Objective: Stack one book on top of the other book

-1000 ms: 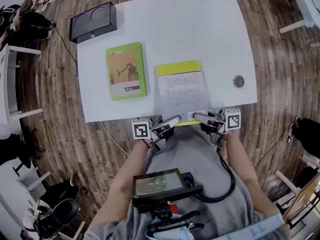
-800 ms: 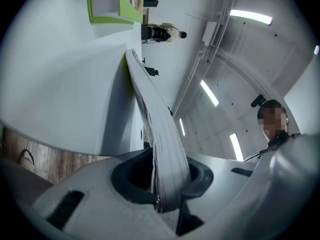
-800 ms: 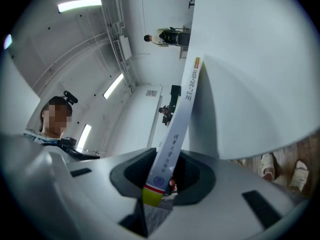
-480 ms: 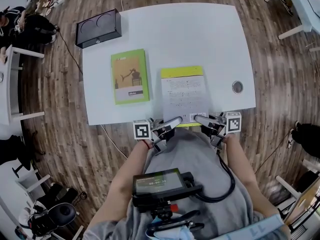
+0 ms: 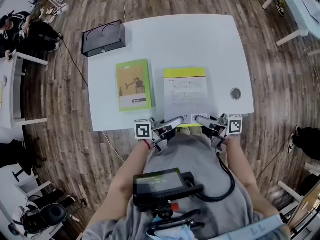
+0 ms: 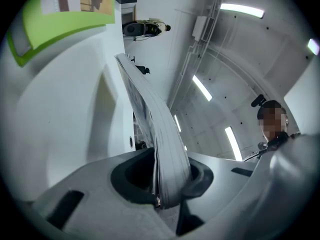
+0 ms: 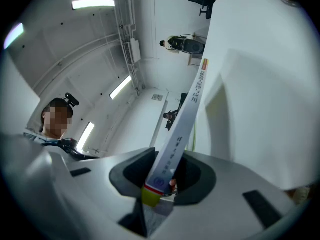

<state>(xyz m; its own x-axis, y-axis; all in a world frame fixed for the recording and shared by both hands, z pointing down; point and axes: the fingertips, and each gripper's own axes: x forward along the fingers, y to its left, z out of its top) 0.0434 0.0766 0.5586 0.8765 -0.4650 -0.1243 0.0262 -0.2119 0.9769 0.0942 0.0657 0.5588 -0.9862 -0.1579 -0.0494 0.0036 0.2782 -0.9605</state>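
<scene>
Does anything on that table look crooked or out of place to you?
Nothing is spilled or damaged. The white-and-yellow book pokes over the table's near edge, pinched there by the left gripper and the right gripper. The green book lies flat beside it, untouched. A black box sits askew at the far left corner.

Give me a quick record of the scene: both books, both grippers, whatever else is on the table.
held book: white and yellow book, near end at the front edge of the table
left gripper: shut on its page-edge side
right gripper: shut on its spine side
other book: green book, flat, left of the held one, apart from it
stacked: not yet
also on table: black box, far left corner; round grommet, right
</scene>
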